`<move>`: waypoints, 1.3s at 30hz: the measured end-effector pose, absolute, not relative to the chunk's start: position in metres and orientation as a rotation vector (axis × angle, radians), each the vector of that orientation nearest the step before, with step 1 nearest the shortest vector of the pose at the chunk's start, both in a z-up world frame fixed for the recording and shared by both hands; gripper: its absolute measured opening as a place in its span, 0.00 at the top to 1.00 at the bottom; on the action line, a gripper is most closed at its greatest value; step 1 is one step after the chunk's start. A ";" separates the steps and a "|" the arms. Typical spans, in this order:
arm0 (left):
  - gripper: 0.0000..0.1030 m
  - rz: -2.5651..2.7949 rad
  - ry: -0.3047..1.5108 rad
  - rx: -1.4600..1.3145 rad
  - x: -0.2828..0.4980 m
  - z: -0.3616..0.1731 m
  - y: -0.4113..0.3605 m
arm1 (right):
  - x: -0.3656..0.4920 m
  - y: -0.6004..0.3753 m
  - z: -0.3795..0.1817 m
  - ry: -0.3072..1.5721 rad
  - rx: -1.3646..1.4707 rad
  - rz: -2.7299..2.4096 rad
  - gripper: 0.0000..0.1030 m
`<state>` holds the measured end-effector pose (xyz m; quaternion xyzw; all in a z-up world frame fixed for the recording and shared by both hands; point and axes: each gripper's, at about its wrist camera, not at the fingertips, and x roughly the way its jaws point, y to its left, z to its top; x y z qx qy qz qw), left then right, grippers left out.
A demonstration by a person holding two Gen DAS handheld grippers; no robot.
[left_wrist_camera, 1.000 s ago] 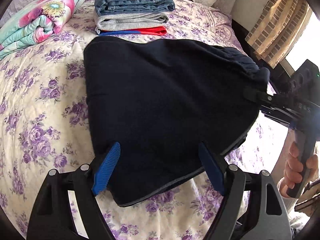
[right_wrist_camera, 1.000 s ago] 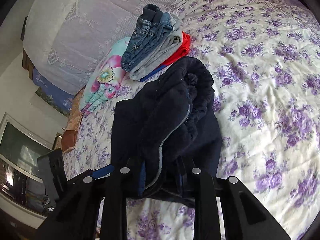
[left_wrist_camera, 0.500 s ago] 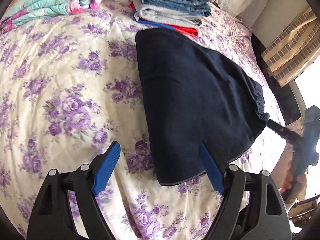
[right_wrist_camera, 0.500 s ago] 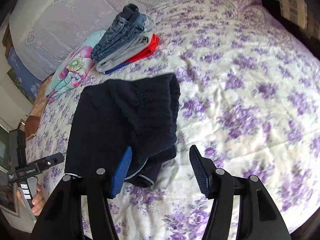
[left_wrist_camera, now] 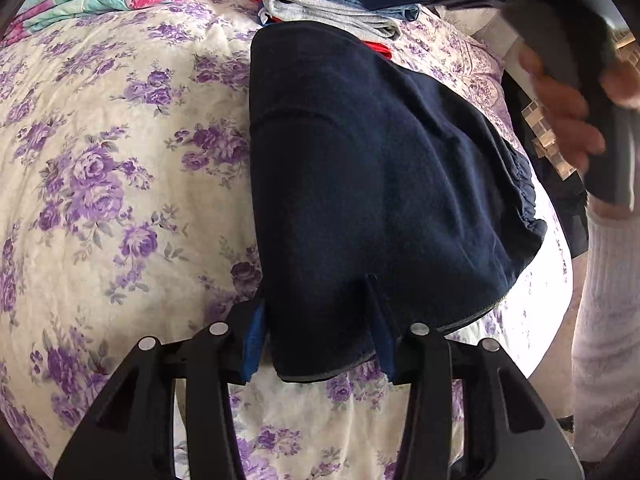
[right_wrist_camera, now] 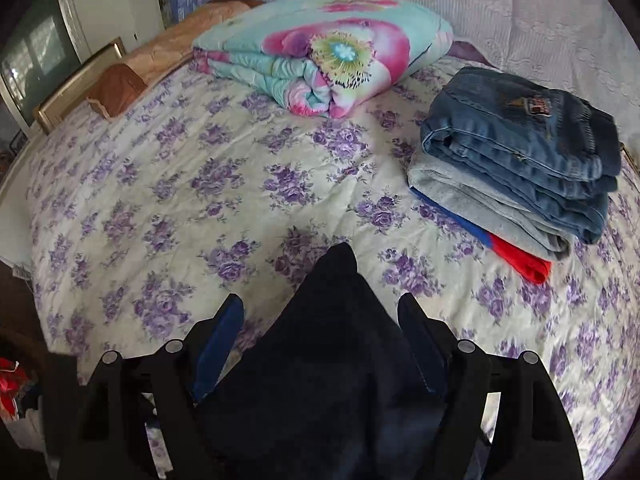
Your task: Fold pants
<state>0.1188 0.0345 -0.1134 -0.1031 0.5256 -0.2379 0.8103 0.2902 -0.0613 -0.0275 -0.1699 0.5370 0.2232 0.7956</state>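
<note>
The folded navy pants lie on the flowered bedspread. My left gripper has its blue-padded fingers partly closed around the pants' near corner, cloth bunched between them. In the right wrist view the pants fill the space between the fingers of my right gripper, which stands open; a peak of cloth rises between the pads. The right gripper's handle and the hand holding it show at the top right of the left wrist view.
A stack of folded clothes, jeans on top over grey and red garments, sits at the far side of the bed. A rolled floral quilt lies near the headboard. A white-sleeved arm is at the right.
My left gripper moved forward and narrowed onto the pants' near corner. My right gripper swung round above the pants and now faces the head of the bed, with cloth between its open fingers.
</note>
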 end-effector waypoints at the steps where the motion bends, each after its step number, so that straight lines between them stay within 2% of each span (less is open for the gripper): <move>1: 0.58 -0.511 1.123 -0.222 0.119 -0.114 0.035 | 0.301 -0.057 -0.037 1.179 -0.396 0.449 0.23; 2: 0.58 -0.514 1.123 -0.224 0.119 -0.114 0.035 | 0.310 -0.053 -0.047 1.205 -0.421 0.420 0.24; 3: 0.58 -0.516 1.123 -0.227 0.119 -0.114 0.035 | 0.314 -0.052 -0.055 1.226 -0.434 0.400 0.38; 4: 0.58 -0.518 1.123 -0.229 0.119 -0.114 0.035 | 0.319 -0.052 -0.064 1.265 -0.440 0.393 0.65; 5: 0.58 -0.521 1.122 -0.230 0.118 -0.114 0.036 | 0.321 -0.051 -0.074 1.330 -0.432 0.406 0.77; 6: 0.58 -0.523 1.123 -0.232 0.119 -0.114 0.036 | 0.321 -0.052 -0.082 1.369 -0.421 0.410 0.83; 10: 0.58 -0.513 1.105 -0.221 0.116 -0.115 0.035 | 0.329 -0.059 -0.091 1.344 -0.355 0.325 0.91; 13: 0.57 -0.475 1.089 -0.177 0.110 -0.117 0.027 | 0.338 -0.063 -0.116 1.364 -0.314 0.283 0.91; 15: 0.57 -0.480 1.107 -0.196 0.111 -0.116 0.030 | 0.329 -0.055 -0.111 1.317 -0.383 0.297 0.90; 17: 0.56 -0.508 1.137 -0.231 0.114 -0.114 0.038 | 0.322 -0.060 -0.096 1.300 -0.357 0.304 0.83; 18: 0.56 -0.521 1.147 -0.243 0.115 -0.112 0.042 | 0.315 -0.068 -0.082 1.286 -0.333 0.303 0.67; 19: 0.55 -0.526 1.146 -0.249 0.114 -0.108 0.047 | 0.305 -0.077 -0.066 1.264 -0.307 0.293 0.43; 20: 0.49 -0.516 1.138 -0.247 0.114 -0.103 0.051 | 0.293 -0.088 -0.047 1.228 -0.269 0.290 0.33; 21: 0.36 -0.507 1.129 -0.248 0.114 -0.098 0.056 | 0.275 -0.102 -0.026 1.171 -0.224 0.302 0.23; 23: 0.26 -0.519 1.134 -0.285 0.119 -0.094 0.064 | 0.237 -0.132 0.006 1.080 -0.155 0.313 0.12; 24: 0.25 -0.529 1.144 -0.314 0.124 -0.095 0.067 | 0.217 -0.147 0.016 1.050 -0.112 0.307 0.09; 26: 0.25 -0.563 1.194 -0.364 0.137 -0.104 0.068 | 0.178 -0.181 0.021 1.021 0.000 0.282 0.09; 29: 0.26 -0.625 1.292 -0.432 0.163 -0.127 0.056 | 0.113 -0.229 0.005 1.009 0.157 0.252 0.09; 31: 0.28 -0.645 1.272 -0.415 0.167 -0.124 0.044 | 0.075 -0.250 -0.013 1.004 0.216 0.191 0.09; 35: 0.39 -0.624 1.190 -0.323 0.156 -0.103 0.028 | 0.017 -0.293 -0.050 1.000 0.438 0.113 0.09; 39: 0.50 -0.613 1.152 -0.311 0.151 -0.100 0.033 | 0.016 -0.324 -0.082 1.006 0.714 0.132 0.09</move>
